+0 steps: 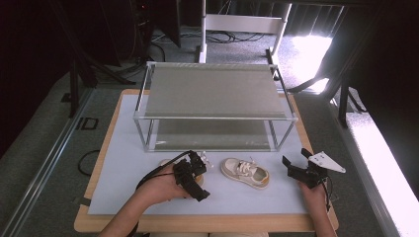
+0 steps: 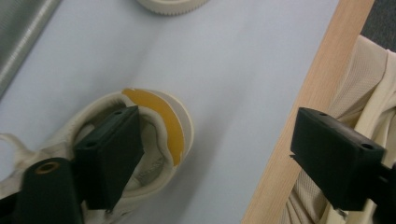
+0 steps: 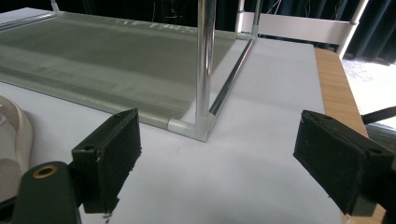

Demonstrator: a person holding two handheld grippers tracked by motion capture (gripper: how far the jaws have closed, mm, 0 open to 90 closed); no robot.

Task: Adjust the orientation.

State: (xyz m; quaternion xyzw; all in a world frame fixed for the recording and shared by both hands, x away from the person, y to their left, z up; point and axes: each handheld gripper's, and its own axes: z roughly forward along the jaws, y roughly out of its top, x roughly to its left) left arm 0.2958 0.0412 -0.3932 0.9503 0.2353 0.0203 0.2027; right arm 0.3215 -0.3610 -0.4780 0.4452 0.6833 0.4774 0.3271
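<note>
Two cream sneakers sit on the bench (image 1: 123, 197) in front of an empty two-tier shoe rack (image 1: 212, 106); nothing racked yet, so likely the start. Left gripper (image 1: 190, 174), lower centre of the high view, jaws spread wide over the left sneaker (image 2: 154, 140), one jaw down inside its heel opening, not clamped. Right sneaker (image 1: 245, 173) lies untouched at centre. Right gripper (image 1: 304, 170), lower right, jaws released, holding nothing. The rack's corner post (image 3: 205, 65) stands just ahead of it.

I see a cream sneaker (image 1: 245, 173) with a mustard-yellow heel patch (image 2: 161, 116), black jaws, a pale grey mat (image 1: 148, 187), and a light wooden table edge (image 2: 303, 116).
</note>
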